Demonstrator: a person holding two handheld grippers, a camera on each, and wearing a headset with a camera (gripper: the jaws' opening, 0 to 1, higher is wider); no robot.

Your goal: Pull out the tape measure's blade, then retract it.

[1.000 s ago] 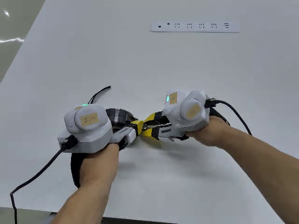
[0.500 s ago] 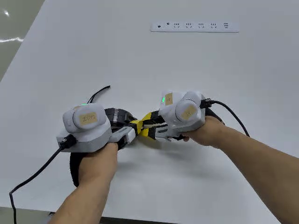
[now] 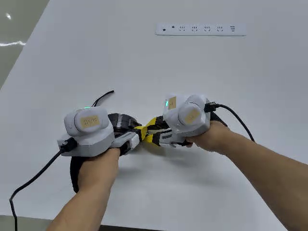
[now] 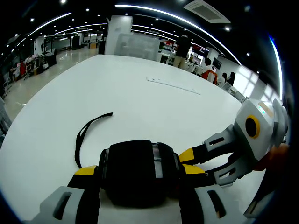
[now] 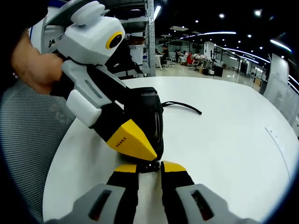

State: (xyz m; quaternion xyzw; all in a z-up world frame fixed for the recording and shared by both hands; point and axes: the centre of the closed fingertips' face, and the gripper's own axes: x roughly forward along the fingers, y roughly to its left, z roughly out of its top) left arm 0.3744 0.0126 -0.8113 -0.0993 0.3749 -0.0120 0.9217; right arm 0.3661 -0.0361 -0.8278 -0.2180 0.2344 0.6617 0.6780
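Okay, my left tongs (image 4: pixel 139 171) are clamped across the black, rounded plastic tape measure case (image 4: pixel 134 156), one yellow-tipped jaw pressed to each side of it. The case sits low over the broad white desk (image 4: pixel 140 93); I can't tell whether it touches the surface.

Off the case's far left corner, beyond my left jaw, a thin black wrist strap (image 4: pixel 86 131) loops out and lies flat on the desk.

Now the other side: my right tongs (image 5: pixel 149 167) come in from the right and meet the left ones nose to nose, right at the case's front edge. In the right gripper view my two yellow pads (image 5: pixel 174 167) are drawn nearly together, pinching a small dark tab (image 5: pixel 149 164) that sits tight against the bottom of the case. It's too small for me to say for sure that it's the blade's end hook.

From the head view, my left hand (image 3: pixel 98 166) wraps the left handle and my right hand (image 3: pixel 211 137) the right one. A black cable (image 3: pixel 33 180) trails from the back of the left tongs toward the near desk edge.

Well beyond both tongs, a long white power strip (image 3: pixel 200 29) lies on the far part of the desk.
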